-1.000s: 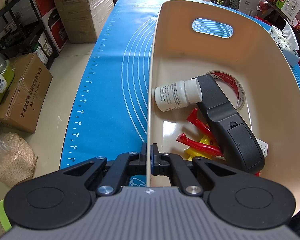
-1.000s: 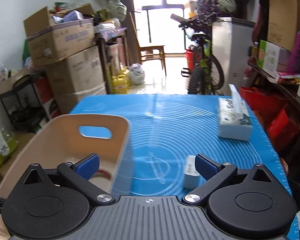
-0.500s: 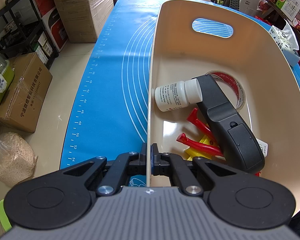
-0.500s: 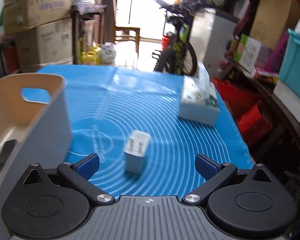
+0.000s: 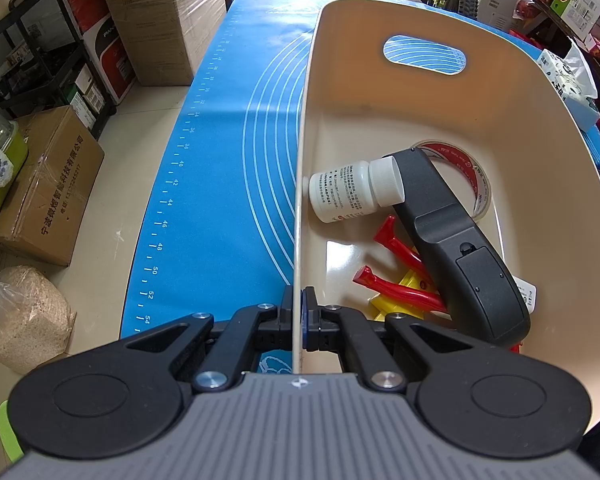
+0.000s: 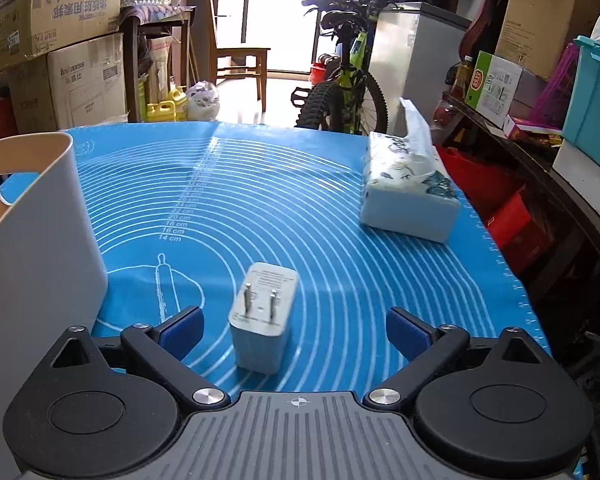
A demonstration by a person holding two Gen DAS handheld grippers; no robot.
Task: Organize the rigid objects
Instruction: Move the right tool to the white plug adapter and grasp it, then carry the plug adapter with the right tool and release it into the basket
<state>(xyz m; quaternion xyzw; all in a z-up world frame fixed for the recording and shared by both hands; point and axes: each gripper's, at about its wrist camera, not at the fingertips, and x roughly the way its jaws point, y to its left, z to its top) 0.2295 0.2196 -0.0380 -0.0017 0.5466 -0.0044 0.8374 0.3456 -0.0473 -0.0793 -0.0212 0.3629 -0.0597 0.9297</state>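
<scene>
The left gripper [image 5: 299,322] is clamping the near wall of the beige bin [image 5: 540,128], probably steadying it while things are dropped in. Inside it are lying a white bottle [image 5: 350,191], a black handheld device [image 5: 456,248], a roll of tape [image 5: 474,176] and red clips [image 5: 396,276]. The right gripper [image 6: 296,330] is hovering with its jaws wide apart on either side of the white charger [image 6: 262,318], which is standing on the blue mat [image 6: 300,200] beside the bin, seemingly the next item to collect. A tissue box [image 6: 408,196] is sitting well apart.

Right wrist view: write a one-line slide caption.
Open right gripper frames a white two-prong plug adapter lying on the blue baking mat, beside the beige bin.
</scene>
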